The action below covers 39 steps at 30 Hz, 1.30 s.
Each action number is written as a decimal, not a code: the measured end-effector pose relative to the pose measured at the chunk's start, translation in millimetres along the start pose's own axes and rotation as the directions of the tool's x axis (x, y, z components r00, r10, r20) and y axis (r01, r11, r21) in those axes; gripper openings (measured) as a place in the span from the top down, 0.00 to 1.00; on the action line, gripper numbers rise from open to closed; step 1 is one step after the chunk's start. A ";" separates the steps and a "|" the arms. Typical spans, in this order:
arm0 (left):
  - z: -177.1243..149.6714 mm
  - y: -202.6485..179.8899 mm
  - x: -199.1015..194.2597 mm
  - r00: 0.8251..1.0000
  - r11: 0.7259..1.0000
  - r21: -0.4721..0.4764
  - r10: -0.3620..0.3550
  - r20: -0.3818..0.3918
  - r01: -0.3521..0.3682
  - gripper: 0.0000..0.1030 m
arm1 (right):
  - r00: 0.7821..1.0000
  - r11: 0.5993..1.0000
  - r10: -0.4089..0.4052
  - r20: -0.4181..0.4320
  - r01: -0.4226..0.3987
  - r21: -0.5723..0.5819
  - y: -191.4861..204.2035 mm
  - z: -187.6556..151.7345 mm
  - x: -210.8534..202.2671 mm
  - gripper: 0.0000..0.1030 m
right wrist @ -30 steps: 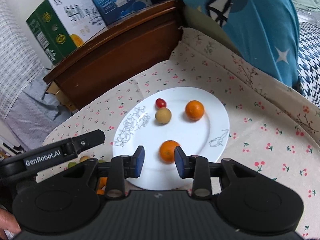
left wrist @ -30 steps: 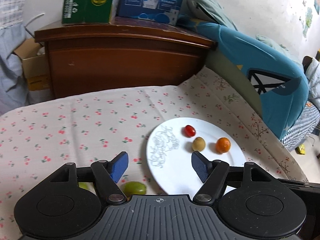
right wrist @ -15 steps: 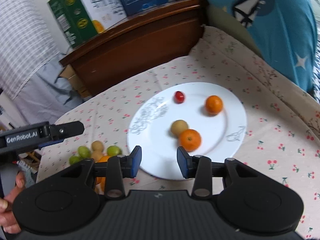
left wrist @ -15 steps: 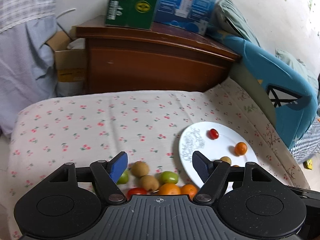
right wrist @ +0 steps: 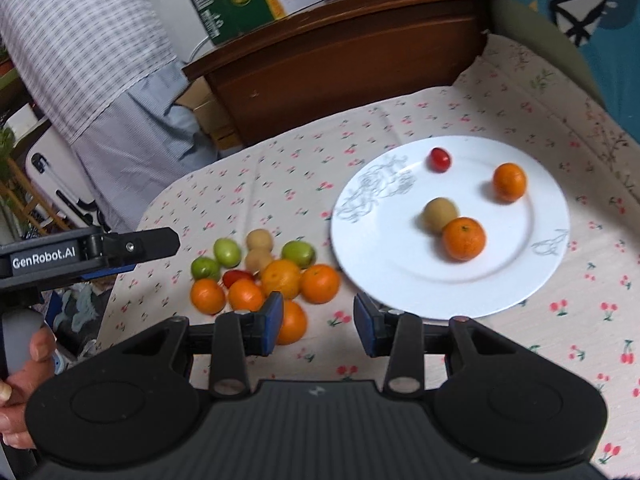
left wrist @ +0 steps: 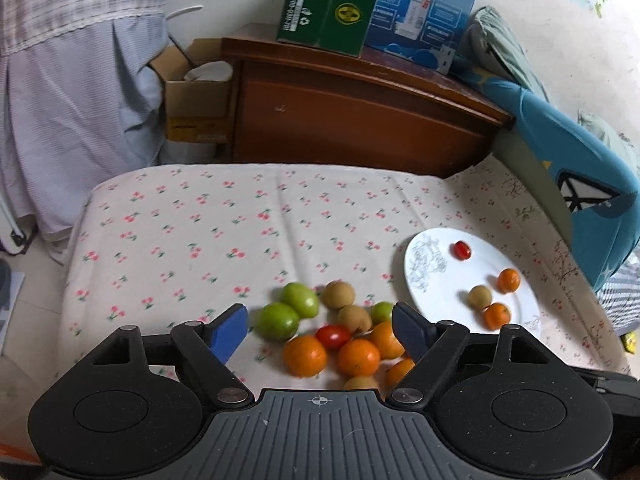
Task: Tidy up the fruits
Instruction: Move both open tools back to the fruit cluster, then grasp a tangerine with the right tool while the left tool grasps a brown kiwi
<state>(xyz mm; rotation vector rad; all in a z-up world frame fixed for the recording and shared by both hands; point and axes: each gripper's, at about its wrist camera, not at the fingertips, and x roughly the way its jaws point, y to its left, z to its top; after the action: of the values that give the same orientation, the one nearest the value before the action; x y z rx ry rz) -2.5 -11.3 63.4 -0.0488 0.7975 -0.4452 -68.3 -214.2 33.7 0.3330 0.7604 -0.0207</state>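
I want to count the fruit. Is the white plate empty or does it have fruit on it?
Not empty. The round white plate holds two oranges, one tan round fruit and one small red tomato.

Cream tablecloth with red cherry print (left wrist: pixel 200 240). Round white plate with grey line drawings (right wrist: pixel 520 280): two orange, one tan, one red fruit. Left pile (right wrist: pixel 260 272): green, tan, orange, red. Far brown wooden headboard (left wrist: pixel 360 120).

In the left wrist view the tool's body hides the lower parts of a tan fruit (left wrist: pixel 360 383) and an orange (left wrist: pixel 400 371). In the right wrist view a blue pad covers part of another orange (right wrist: pixel 293 322). The green box (left wrist: pixel 326 2) is cut off by the top edge; the plate's drawing (right wrist: pixel 376 188) is blurred.
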 end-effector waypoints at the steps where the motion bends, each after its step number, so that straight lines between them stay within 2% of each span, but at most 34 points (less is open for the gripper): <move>1: -2.2 1.4 -0.8 1.000 1.000 -0.002 0.013 -0.004 -0.013 0.22 | 1.000 1.000 0.003 -0.007 -0.003 -0.006 1.5 -1.0 1.1 0.61; 6: -13.4 11.1 -2.0 0.997 0.997 -0.018 0.071 -0.035 -0.072 0.22 | 0.999 0.999 0.005 -0.035 -0.006 -0.034 10.9 -6.3 11.7 0.61; 16: -26.9 25.7 0.0 0.991 0.993 -0.032 0.111 -0.073 -0.114 0.22 | 0.998 0.998 0.003 -0.059 -0.007 -0.066 20.0 -9.6 26.2 0.61; 23: -31.0 26.9 2.6 0.990 0.993 -0.023 0.116 -0.086 -0.118 0.22 | 0.997 0.997 -0.005 -0.072 -0.001 -0.083 24.7 -11.4 37.8 0.61; 27: -35.1 24.7 5.8 0.989 0.994 -0.011 0.106 -0.104 -0.107 0.22 | 0.997 0.995 -0.016 -0.073 0.009 -0.095 25.7 -13.6 41.6 0.69; 39: -49.1 8.2 19.0 0.987 0.996 0.054 0.078 -0.138 -0.071 0.22 | 0.997 0.998 -0.022 -0.079 0.017 -0.057 12.4 -10.6 22.7 0.70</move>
<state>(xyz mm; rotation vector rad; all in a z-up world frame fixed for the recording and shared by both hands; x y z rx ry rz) -22.3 -5.5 14.3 0.0584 0.9234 -0.4001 -57.2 -196.9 14.7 0.2740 0.8417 -0.0046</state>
